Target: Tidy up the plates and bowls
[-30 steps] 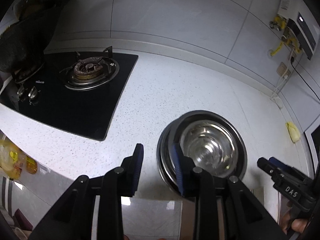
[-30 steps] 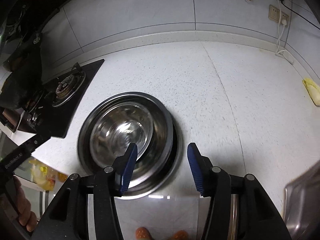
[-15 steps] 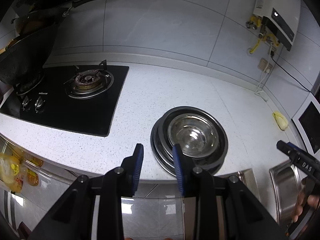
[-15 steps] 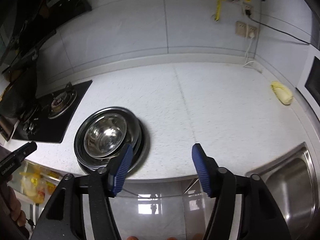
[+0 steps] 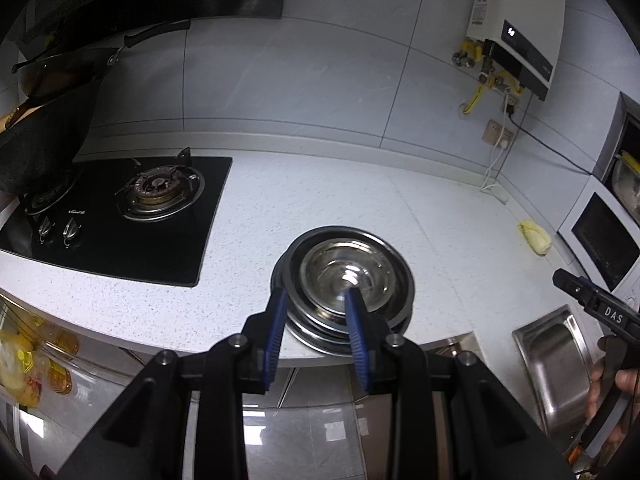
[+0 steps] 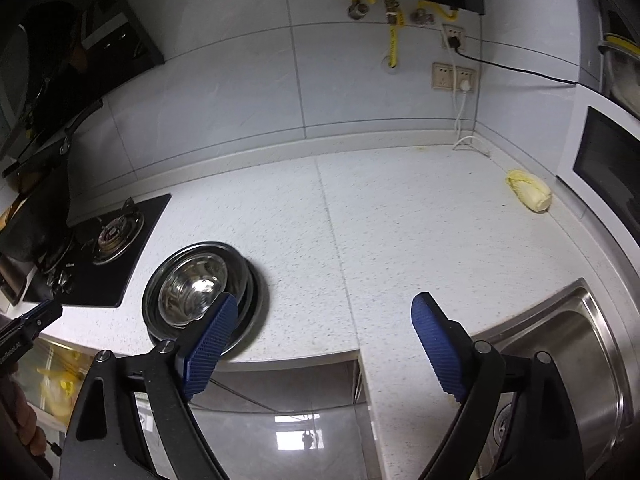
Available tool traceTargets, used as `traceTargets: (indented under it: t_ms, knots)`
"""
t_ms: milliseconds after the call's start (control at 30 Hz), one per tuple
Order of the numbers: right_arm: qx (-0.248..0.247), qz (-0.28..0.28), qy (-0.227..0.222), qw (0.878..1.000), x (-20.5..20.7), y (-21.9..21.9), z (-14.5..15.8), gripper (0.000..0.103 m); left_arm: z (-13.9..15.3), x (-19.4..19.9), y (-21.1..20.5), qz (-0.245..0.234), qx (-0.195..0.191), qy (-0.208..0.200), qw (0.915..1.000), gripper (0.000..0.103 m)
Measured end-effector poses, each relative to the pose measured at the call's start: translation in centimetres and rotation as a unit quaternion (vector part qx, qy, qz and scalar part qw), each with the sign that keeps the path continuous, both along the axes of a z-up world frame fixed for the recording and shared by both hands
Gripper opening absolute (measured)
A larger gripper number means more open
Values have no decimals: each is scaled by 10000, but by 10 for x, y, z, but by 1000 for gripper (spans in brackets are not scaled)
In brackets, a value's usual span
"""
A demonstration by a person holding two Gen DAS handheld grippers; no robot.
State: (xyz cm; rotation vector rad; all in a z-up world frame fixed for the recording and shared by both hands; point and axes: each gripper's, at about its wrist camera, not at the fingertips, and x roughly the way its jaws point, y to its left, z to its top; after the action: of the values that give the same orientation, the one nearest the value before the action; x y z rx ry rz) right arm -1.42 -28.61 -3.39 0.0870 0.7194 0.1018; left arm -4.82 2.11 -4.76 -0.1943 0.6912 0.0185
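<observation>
A stack of steel plates with a steel bowl (image 5: 344,276) on top sits on the white speckled counter (image 5: 320,200) near its front edge. The same stack (image 6: 192,288) lies at lower left in the right wrist view. My left gripper (image 5: 315,294) hovers above and in front of the stack, its blue pads a narrow gap apart with nothing between them. My right gripper (image 6: 324,300) hangs over the counter edge to the right of the stack. Its jaws are opening wide and hold nothing.
A black gas hob (image 5: 120,216) with a dark wok (image 5: 36,152) lies left of the stack. A steel sink (image 6: 580,340) is set in at the right. A yellow vegetable (image 6: 530,194) and a white microwave (image 6: 608,168) stand at the far right. Cables hang from wall sockets (image 6: 454,76).
Both grippers have drawn back and upward from the stack, which now looks smaller and stays on the counter. The right jaws have spread much wider; the left gap is unchanged.
</observation>
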Motion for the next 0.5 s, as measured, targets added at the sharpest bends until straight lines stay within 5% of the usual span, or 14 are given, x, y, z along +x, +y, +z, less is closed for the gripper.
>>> traceTargets:
  t_ms: [500]
  knots:
    - [22,-185,-9,9998,-2,-13,2,89,3,1,1,-49,-69,-51,10000,29]
